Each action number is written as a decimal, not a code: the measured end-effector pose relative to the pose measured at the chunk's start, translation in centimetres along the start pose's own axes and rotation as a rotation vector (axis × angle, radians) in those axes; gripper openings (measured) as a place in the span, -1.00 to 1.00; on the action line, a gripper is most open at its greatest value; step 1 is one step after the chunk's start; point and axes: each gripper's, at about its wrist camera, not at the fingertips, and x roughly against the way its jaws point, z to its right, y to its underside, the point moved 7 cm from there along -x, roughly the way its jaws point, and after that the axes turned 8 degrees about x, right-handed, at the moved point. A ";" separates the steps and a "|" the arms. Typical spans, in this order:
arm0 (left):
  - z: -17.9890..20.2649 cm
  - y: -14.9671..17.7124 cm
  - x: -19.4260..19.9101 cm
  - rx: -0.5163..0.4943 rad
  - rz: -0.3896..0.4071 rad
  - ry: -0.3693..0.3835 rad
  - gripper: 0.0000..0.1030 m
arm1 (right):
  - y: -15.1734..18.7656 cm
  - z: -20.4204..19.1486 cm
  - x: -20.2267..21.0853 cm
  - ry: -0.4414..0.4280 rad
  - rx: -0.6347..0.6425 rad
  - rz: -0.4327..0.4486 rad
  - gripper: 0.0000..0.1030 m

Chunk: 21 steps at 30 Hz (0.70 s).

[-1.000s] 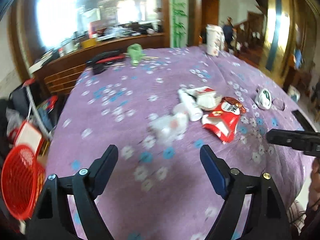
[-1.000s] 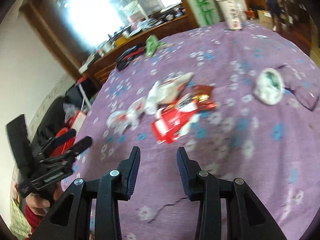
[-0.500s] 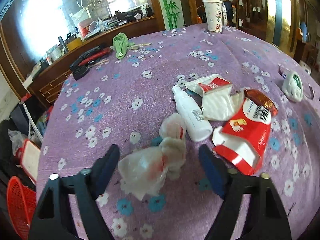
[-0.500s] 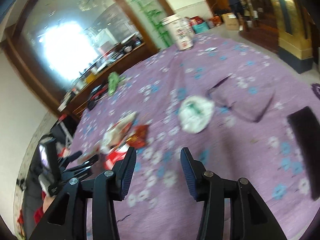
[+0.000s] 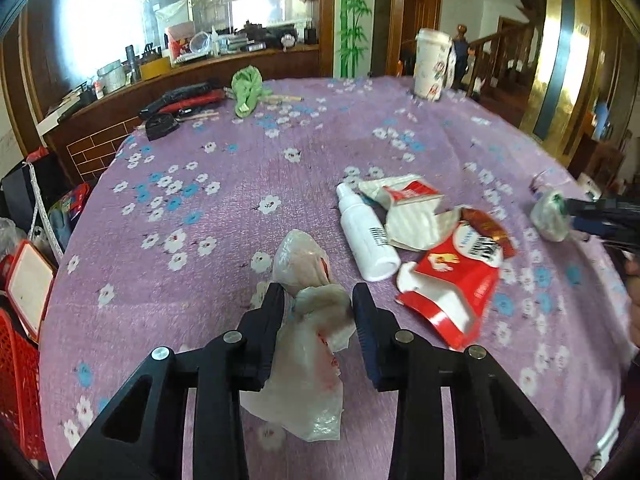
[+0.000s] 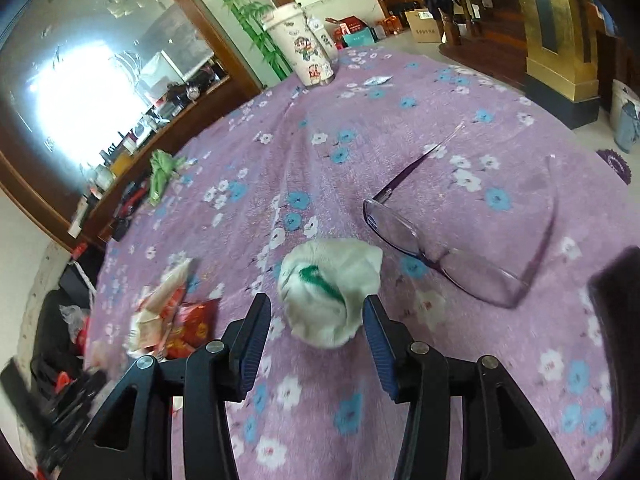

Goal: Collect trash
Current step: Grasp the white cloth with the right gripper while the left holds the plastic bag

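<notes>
My left gripper (image 5: 318,306) is shut on a crumpled clear plastic bag (image 5: 308,320) with red print, which lies on the purple flowered tablecloth (image 5: 240,184). To its right lie a white spray bottle (image 5: 366,240), a white wrapper (image 5: 408,208) and a red snack packet (image 5: 452,276). My right gripper (image 6: 316,320) is open around a white crumpled wad (image 6: 328,292) with green marks. The wad sits between the jaws with gaps on both sides. The wad also shows in the left wrist view (image 5: 550,216), at the right gripper's tips.
Purple-framed glasses (image 6: 452,252) lie just right of the wad. A tall printed cup (image 6: 300,50) stands at the table's far edge. A green cloth (image 5: 246,88) and black-red tools (image 5: 180,106) lie at the back left. A red basket (image 5: 16,380) stands on the floor.
My left gripper has moved forward over the plastic bag and closed on it. My right gripper has swung right, away from the red packet, and now straddles the white wad.
</notes>
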 end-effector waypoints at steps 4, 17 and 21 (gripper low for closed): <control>0.1 0.8 2.1 -0.001 0.028 0.022 -0.34 | -0.1 0.1 -1.7 0.024 0.013 -0.013 -0.02; 0.6 3.6 4.4 0.034 0.042 0.069 -0.34 | 3.7 -6.4 4.5 -0.064 0.180 0.067 -0.54; 0.6 4.8 4.6 0.040 0.043 0.071 -0.34 | 6.9 -9.6 6.3 -0.129 0.218 0.082 -0.54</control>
